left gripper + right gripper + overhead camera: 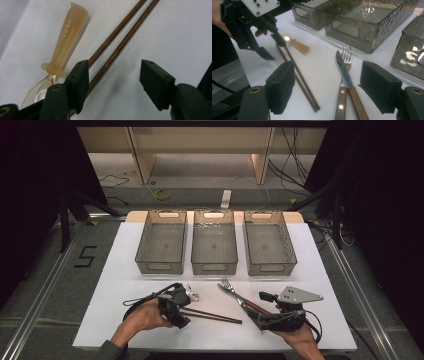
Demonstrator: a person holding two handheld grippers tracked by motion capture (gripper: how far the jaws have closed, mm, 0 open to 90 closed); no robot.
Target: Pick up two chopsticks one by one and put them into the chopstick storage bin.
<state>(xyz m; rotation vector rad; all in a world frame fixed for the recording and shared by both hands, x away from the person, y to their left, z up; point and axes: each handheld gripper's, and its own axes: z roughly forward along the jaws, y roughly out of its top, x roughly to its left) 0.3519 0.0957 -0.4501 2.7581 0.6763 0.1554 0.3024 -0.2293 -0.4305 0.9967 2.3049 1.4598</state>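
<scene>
A pair of dark wooden chopsticks (212, 315) lies on the white table, and a small spoon (66, 37) with an amber handle rests beside their near end. My left gripper (186, 306) hovers open over that end. In the left gripper view my left gripper (116, 75) has the chopsticks (117, 42) running past the inner side of its left jaw. A fork (228, 285) and a wood-handled knife (240, 299) lie side by side. My right gripper (329, 82) stands open just short of their handles (348, 100); in the high view it (257, 310) is at the right.
Three grey see-through bins stand in a row at the back: left (160, 267), middle (214, 268) and right (271, 268). The white table top (125, 270) ends in metal rails on both sides. Bare table lies between the bins and the cutlery.
</scene>
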